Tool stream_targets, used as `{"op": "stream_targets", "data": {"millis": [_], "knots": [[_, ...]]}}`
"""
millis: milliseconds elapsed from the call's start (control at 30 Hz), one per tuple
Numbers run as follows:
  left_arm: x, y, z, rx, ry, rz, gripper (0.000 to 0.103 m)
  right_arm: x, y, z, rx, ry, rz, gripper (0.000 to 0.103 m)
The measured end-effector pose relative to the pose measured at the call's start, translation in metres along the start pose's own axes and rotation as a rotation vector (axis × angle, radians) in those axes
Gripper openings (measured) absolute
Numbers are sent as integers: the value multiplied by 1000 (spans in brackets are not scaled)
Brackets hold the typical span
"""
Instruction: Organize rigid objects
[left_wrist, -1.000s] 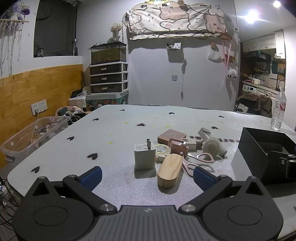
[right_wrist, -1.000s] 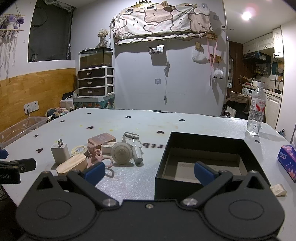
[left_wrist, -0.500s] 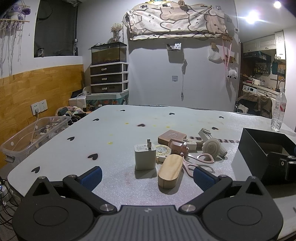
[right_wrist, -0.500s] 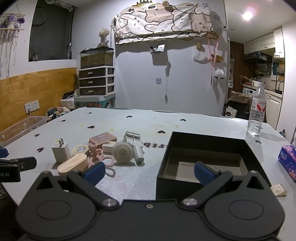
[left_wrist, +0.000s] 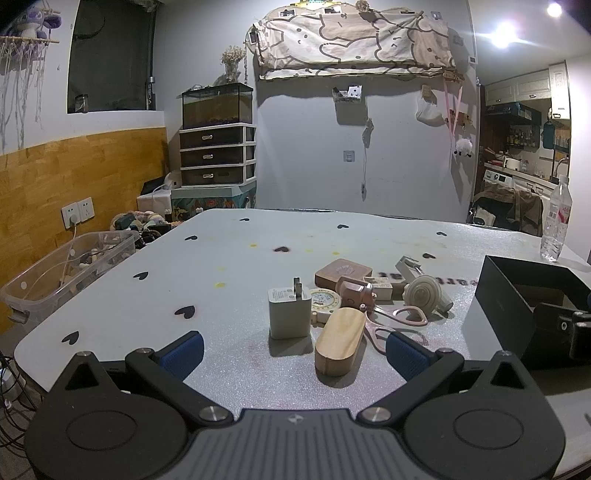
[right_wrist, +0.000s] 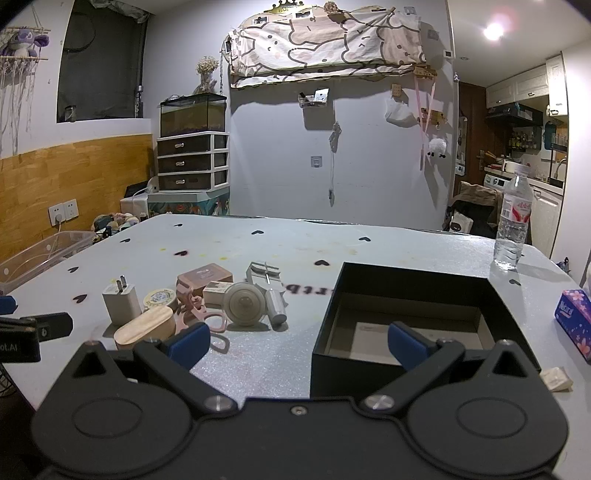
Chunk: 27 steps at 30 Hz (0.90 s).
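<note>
Left wrist view: the left gripper (left_wrist: 293, 350) hangs low over the near table (left_wrist: 229, 266) edge, jaws wide apart and empty. Just beyond lie a wooden case (left_wrist: 338, 341) and a white charger (left_wrist: 289, 313), with pink scissors (left_wrist: 397, 319) and a round tape measure (left_wrist: 324, 301) behind. Right wrist view: the right gripper (right_wrist: 297, 341), also spread and empty, faces the open black box (right_wrist: 406, 314); farther off stands a water bottle (right_wrist: 512, 223).
</note>
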<state>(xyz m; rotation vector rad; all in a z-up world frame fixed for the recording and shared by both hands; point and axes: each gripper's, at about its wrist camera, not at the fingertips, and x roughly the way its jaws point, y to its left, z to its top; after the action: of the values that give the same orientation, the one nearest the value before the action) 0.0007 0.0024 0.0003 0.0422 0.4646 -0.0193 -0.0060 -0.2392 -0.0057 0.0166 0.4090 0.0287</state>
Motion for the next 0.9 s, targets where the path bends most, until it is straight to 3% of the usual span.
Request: {"op": "stream_targets", "data": {"millis": [900], "knots": [[-2,-1,2,-1,-2,0,103,-1,1,1,0,1,0,103]]}}
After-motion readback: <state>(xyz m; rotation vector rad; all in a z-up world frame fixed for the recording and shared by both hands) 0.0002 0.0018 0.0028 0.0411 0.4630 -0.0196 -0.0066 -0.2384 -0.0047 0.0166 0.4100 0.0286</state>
